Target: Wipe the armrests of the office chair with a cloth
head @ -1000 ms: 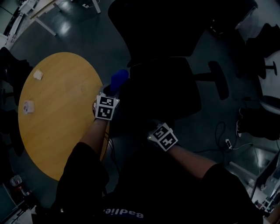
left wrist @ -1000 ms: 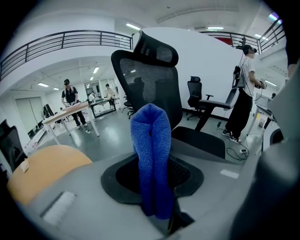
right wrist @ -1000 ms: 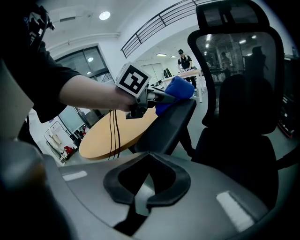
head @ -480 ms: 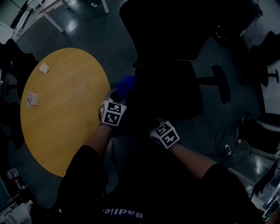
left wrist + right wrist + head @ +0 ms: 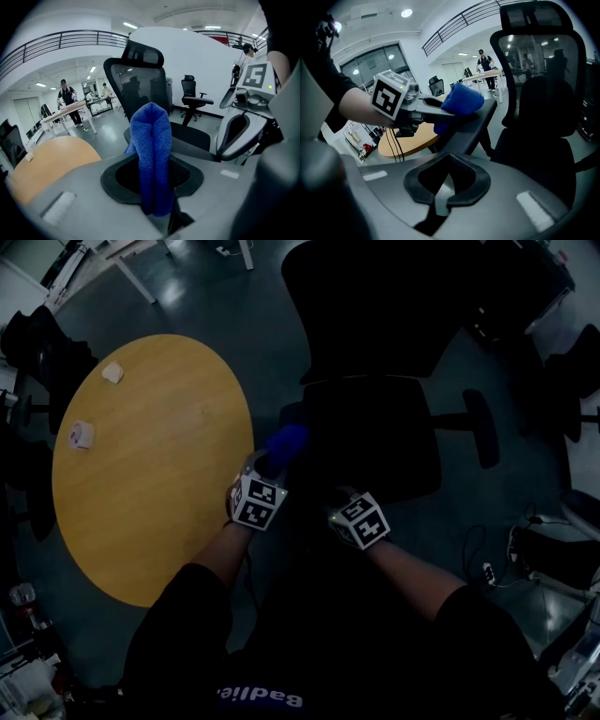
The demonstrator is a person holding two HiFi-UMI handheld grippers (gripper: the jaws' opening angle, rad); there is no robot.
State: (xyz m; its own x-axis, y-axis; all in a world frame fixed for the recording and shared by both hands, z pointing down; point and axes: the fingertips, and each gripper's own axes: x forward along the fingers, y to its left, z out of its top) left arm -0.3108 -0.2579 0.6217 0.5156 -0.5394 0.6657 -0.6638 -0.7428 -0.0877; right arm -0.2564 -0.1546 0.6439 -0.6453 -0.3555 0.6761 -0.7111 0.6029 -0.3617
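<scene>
A blue cloth is pinched upright in my left gripper, which is shut on it. In the left gripper view the cloth rises folded out of the jaws of that gripper. It rests on the black office chair's left armrest, with the cloth on top of it. The chair's mesh backrest and seat lie just beyond. My right gripper hovers near the seat's front edge; its jaws are shut with nothing in them.
A round wooden table stands close to the chair's left, with two small white items on it. The chair's right armrest sticks out right. Cables lie on the floor. Other chairs and people are farther off.
My left gripper has drawn the blue cloth back along the left armrest toward the person. The right gripper has stayed near the seat's front.
</scene>
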